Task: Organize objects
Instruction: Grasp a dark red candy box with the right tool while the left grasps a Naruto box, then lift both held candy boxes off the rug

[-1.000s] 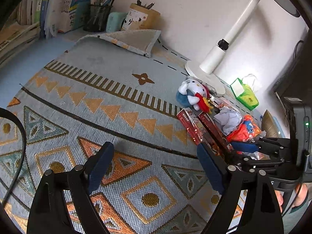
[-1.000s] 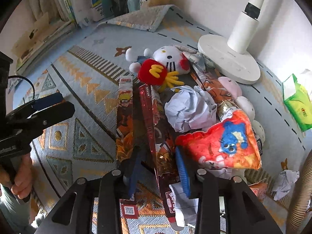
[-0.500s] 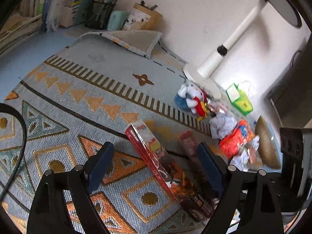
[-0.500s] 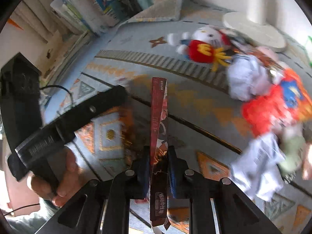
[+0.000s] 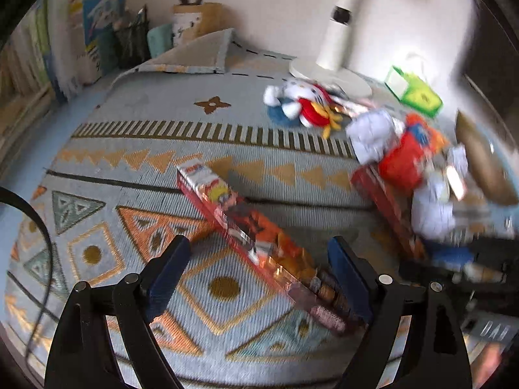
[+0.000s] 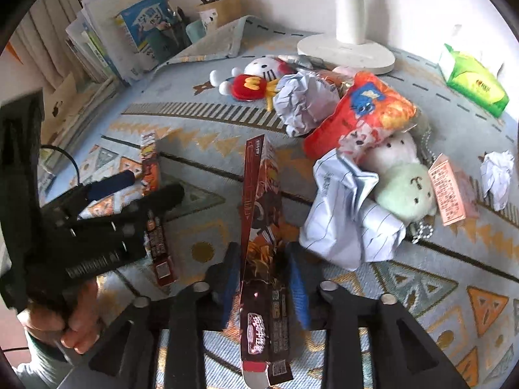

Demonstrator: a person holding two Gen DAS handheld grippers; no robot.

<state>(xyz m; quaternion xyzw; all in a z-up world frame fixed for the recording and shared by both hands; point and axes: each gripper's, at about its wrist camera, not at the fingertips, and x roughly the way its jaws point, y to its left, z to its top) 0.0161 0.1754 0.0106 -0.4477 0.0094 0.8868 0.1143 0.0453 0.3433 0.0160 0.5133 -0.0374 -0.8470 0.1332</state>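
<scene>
Fingers of the right gripper (image 6: 263,280) are spreading apart around the dark red box (image 6: 262,227), which half a second ago they clamped edge-on in the air; the pads now stand clear of its sides, so the box looks released onto the patterned rug (image 6: 438,288) that covers the desk. Fingers of the left gripper (image 5: 258,275) stand wide apart and hold nothing. A second ago only bare rug lay under them; now the orange cartoon box (image 5: 246,227) lies flat between them, slanting away from the camera.

Judged from this, both long boxes have been pulled out of the pile into open rug, and they may be paired next.

To the right, the pile is untouched: the white cat plush (image 6: 259,74), the crumpled paper ball (image 6: 306,102), the red-orange snack bag (image 6: 366,113), a pale green plush (image 6: 405,191), and a pink slip (image 6: 449,188). Behind stand the lamp base (image 6: 347,53), the green tissue pack (image 6: 473,81) and the books (image 6: 107,39). The left gripper crowds the space beside the dark red box.
</scene>
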